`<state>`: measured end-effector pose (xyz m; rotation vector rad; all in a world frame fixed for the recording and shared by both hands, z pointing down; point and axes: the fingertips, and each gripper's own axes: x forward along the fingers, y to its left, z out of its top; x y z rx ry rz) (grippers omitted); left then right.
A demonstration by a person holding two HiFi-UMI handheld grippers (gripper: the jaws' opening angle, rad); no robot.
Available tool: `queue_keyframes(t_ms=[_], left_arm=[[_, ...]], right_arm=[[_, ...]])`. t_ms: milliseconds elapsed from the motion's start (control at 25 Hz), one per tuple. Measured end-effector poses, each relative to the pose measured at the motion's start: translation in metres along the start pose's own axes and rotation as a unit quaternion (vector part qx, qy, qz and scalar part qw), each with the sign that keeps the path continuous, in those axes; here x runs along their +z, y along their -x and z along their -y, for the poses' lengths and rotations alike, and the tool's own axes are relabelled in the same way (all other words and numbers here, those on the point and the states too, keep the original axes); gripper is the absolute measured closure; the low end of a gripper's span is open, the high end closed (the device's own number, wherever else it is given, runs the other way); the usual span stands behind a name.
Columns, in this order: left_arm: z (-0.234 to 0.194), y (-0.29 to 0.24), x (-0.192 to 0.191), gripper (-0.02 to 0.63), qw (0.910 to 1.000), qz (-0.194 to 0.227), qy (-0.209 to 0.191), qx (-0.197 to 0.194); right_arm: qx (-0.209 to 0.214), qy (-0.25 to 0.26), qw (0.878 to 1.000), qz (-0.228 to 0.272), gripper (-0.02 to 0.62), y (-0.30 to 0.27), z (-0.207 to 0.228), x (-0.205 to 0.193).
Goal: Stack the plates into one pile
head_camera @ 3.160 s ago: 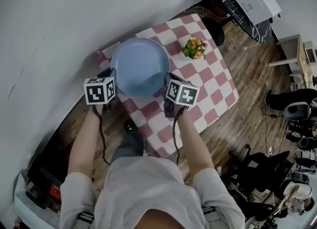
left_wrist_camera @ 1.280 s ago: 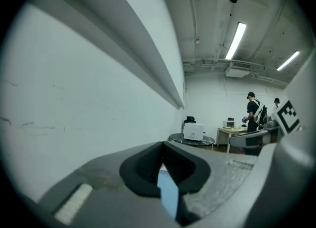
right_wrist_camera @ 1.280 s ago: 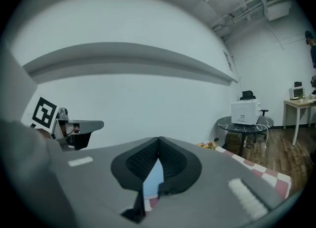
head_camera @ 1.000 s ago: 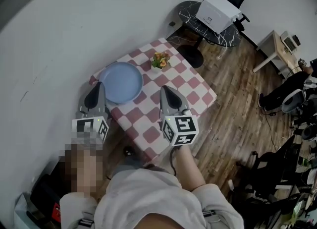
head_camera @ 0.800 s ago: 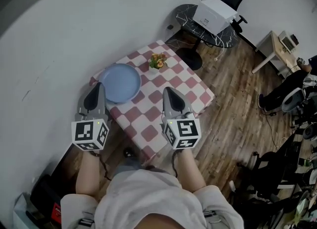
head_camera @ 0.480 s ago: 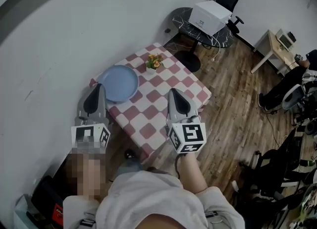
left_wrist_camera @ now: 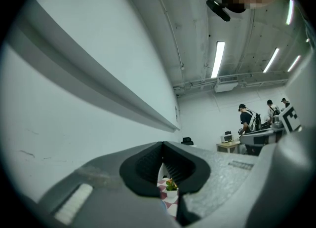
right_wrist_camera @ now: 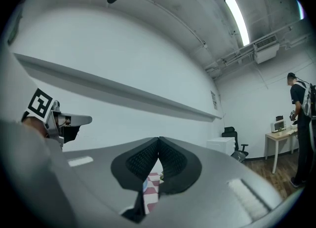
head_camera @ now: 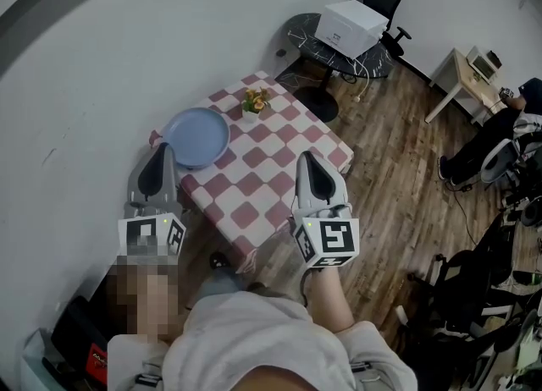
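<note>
I hold left claw (head_camera: 161, 147) and right claw (head_camera: 307, 158) closed, empty, off the table (head_camera: 284, 169). Plates (head_camera: 196, 137) appear piled; next, verify.

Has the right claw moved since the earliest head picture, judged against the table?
Yes. Earlier it was beside the blue plate; now the right claw is drawn back toward the person, over the near edge of the checkered table.

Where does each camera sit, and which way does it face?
Head view: on the person's head, facing down at the red-and-white checked table; left gripper, right gripper and torso show.
Left gripper view: on that gripper, facing along its shut jaws.
Right gripper view: likewise.
Shared: both gripper views glimpse the table.
</note>
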<state>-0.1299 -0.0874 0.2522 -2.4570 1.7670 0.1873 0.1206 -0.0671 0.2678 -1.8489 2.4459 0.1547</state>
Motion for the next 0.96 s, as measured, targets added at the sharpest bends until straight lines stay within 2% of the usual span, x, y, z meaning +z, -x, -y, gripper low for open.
queue_keyframes(t_ms=[360, 960], left_arm=[[0.020, 0.007, 0.008, 0.600, 0.9998, 0.008, 0.008, -0.015], [0.031, 0.015, 0.008, 0.600, 0.9998, 0.004, 0.010, -0.018]], right_arm=[[-0.020, 0.003, 1.000, 0.005, 0.594, 0.024, 0.013, 0.005], [-0.026, -0.001, 1.000, 0.004, 0.594, 0.039, 0.014, 0.005]])
